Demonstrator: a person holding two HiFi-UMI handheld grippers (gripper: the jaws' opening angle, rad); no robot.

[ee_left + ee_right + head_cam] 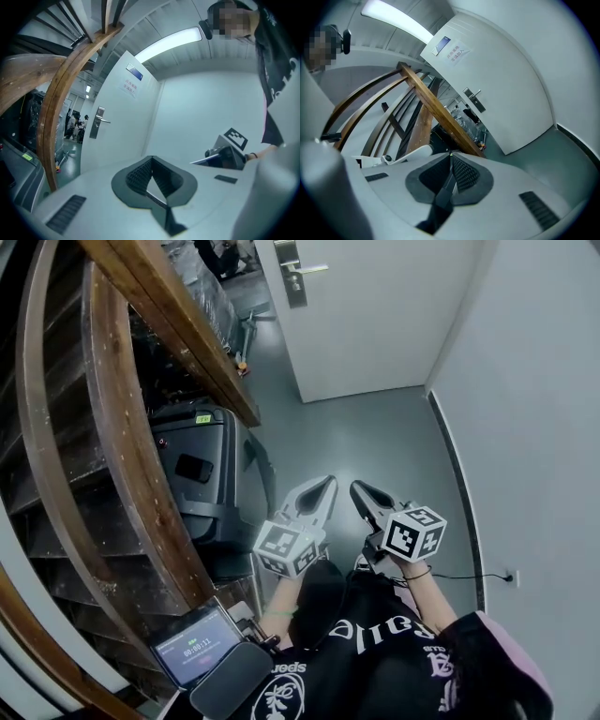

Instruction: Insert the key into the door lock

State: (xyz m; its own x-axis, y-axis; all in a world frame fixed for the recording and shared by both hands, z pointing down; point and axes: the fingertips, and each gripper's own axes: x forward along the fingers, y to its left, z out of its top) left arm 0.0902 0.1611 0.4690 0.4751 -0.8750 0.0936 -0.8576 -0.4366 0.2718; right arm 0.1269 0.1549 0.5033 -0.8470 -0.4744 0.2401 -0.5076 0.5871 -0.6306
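- At the upper centre of the head view, the door lock (pixel 292 277) sits as a metal plate with a lever handle on the white door (pixel 375 324). The plate's long axis runs up and down the door leaf. No keyhole can be made out at this size.
- Low in the same view, the left gripper (pixel 324 487) and the right gripper (pixel 362 491) are held side by side over the grey floor (pixel 375 442), both pointing toward the door and well apart from it.
- Left gripper view: the jaws meet at their tips, leaving only a narrow wedge of gap further back. Nothing shows between the ribbed pads.
- Right gripper view: the jaws are likewise closed tip to tip. A faint speck at the tip is too small to name.
- The key appears in no view, neither in a gripper nor at the plate. This fits a key too thin to see pinched between closed pads, and equally a key already at the lock.
- Governing relation: the lock lies ahead of and above both jaw tips, and a little to their left in the head view. The left gripper is therefore on the nearer side, beside the wooden stair rail (pixel 178 343). Its own view shows the plate off-axis at left middle, while the right gripper view shows it above the tips.
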